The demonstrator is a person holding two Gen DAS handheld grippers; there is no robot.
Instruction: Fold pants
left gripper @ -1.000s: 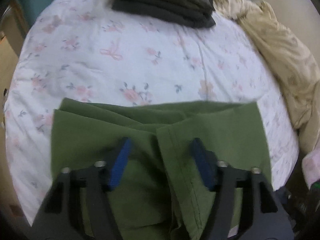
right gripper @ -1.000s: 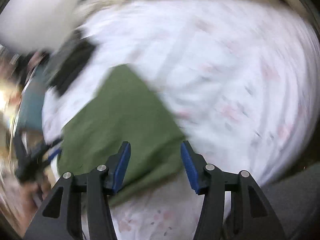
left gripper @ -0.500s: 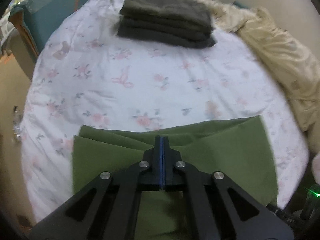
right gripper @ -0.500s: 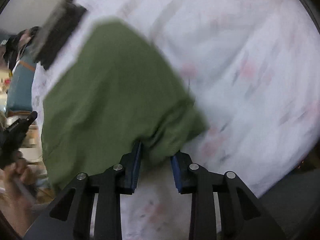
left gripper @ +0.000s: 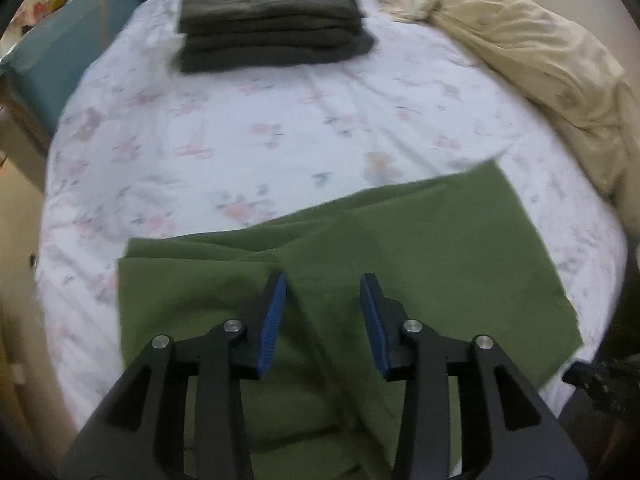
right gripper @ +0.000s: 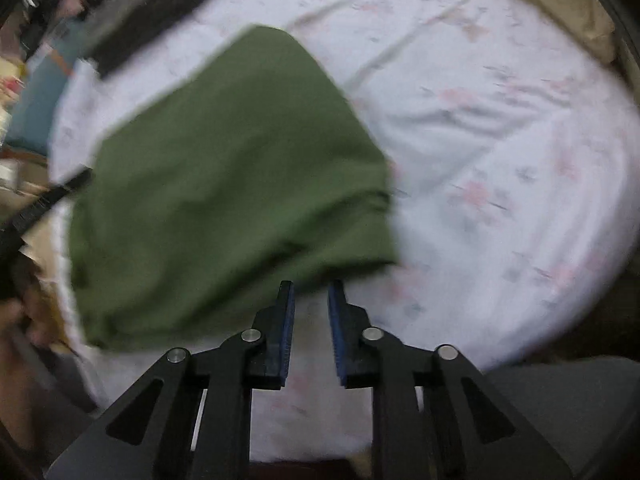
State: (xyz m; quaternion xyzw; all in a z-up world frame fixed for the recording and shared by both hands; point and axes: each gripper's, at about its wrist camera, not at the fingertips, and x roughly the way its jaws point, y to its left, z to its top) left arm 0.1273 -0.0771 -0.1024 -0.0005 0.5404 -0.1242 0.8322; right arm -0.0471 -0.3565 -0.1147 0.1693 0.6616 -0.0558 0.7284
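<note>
Green pants lie folded on the flowered bed sheet. My left gripper is open and hovers over the pants near their near edge, holding nothing. In the right wrist view the pants fill the left middle. My right gripper is partly open just short of the pants' near corner and holds nothing.
A stack of folded dark grey clothes sits at the far end of the bed and shows in the right wrist view. A crumpled cream blanket lies at the right. A teal cushion is at the left edge.
My left gripper was shut half a second ago and has opened over the pants. My right gripper was closed on the pants' corner and has let go and drawn back.
</note>
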